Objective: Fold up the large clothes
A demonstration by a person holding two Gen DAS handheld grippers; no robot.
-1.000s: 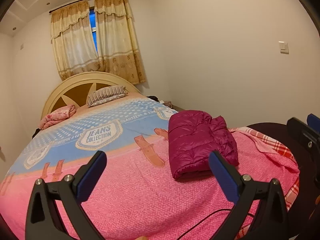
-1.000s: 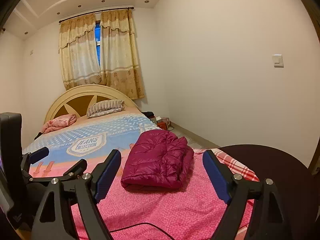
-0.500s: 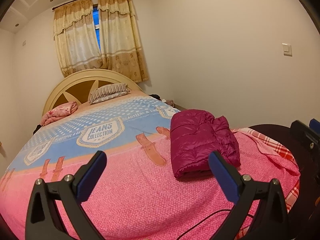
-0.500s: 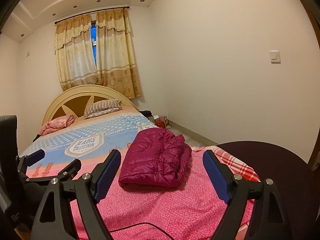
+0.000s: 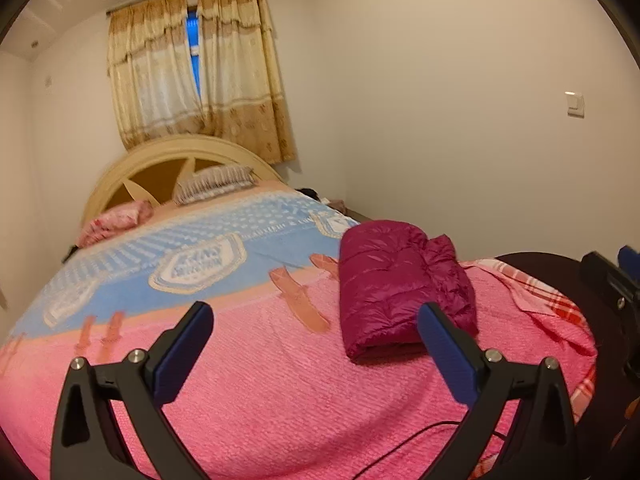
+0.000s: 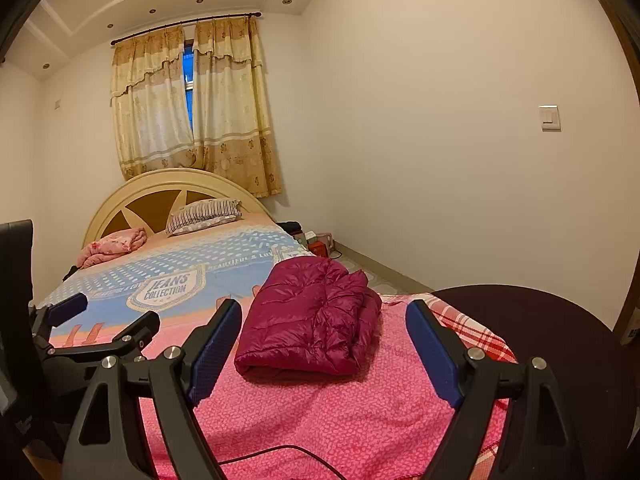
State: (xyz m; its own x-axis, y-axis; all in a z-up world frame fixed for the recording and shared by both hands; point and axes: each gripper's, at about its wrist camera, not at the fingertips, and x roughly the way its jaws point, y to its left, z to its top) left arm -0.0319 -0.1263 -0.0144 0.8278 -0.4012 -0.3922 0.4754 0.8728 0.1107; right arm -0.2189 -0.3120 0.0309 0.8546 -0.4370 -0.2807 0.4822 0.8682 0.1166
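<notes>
- Spread wide and empty, the left gripper (image 5: 316, 322) in the left wrist view holds nothing; its blue pads (image 5: 182, 350) hang above the bedspread and touch nothing.
- Under it lies a bed (image 5: 280, 400) with a pink and blue bedspread, a cream headboard (image 5: 168, 160) at the far end, a striped pillow (image 5: 214, 184) and a pink bundle (image 5: 116, 222) against it.
- Beyond hang yellow curtains (image 5: 196, 80); a switch (image 5: 575, 103) sits on the wall far to the right, and a black cable (image 5: 400, 446) crosses the near edge of the bed.
- Folded and flat, the jacket (image 5: 400, 284) lies on the bedspread ahead of the jaws and off to their right side, its near edge just past the right pad's tip.
- Part of the right gripper (image 5: 612, 280) shows at the right edge of this view.

- Jaws of the right gripper (image 6: 324, 328) in the right wrist view are likewise spread wide, with nothing pinched and nothing touched.
- Same bed (image 6: 320, 420) below; a dark round table (image 6: 560, 320) stands to the right of the jaws, small items on the floor by the far wall.
- Here the jacket (image 6: 312, 320) lies straight ahead, between the two pads as seen, but beyond them and apart from both.
- At lower left the left gripper (image 6: 108, 316) shows, also open.
</notes>
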